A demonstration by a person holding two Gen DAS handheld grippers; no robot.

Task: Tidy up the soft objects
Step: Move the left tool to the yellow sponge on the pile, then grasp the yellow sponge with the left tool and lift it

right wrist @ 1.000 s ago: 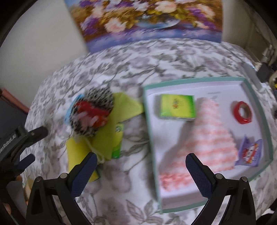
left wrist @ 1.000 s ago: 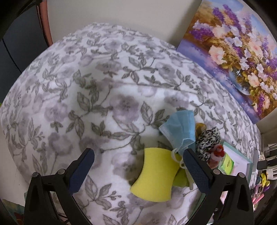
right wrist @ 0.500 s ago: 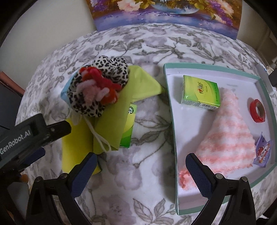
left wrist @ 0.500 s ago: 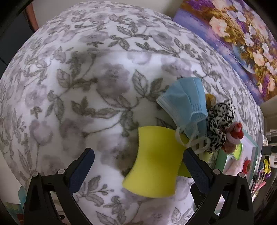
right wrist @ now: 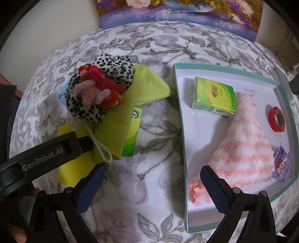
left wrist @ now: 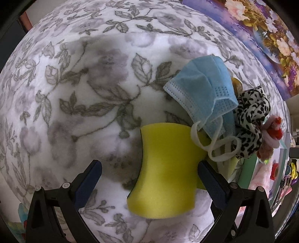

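Note:
A yellow sponge point(left wrist: 166, 168) lies on the floral blanket between the open fingers of my left gripper point(left wrist: 149, 179), which hovers close over it. Behind the sponge sit a blue face mask point(left wrist: 203, 87), a leopard-print scrunchie point(left wrist: 250, 119) and a red-pink yarn bundle point(left wrist: 272, 130). In the right wrist view the scrunchie point(right wrist: 110, 74) and yarn bundle point(right wrist: 99, 89) rest on a lime-green cloth point(right wrist: 127, 115). My right gripper point(right wrist: 151, 187) is open above the blanket, beside a white tray point(right wrist: 185, 142) holding a pink-striped fluffy cloth point(right wrist: 244, 142).
The tray also holds a green tissue pack point(right wrist: 214, 97), a red tape roll point(right wrist: 276, 119) and a small purple packet point(right wrist: 282, 164). Another green pack point(right wrist: 132, 138) lies under the lime cloth. A flower painting point(right wrist: 177, 11) leans on the wall behind.
My left gripper has moved down and closer to the yellow sponge, which now fills the space between its fingers. The right gripper's view shifted left, bringing the pile nearer.

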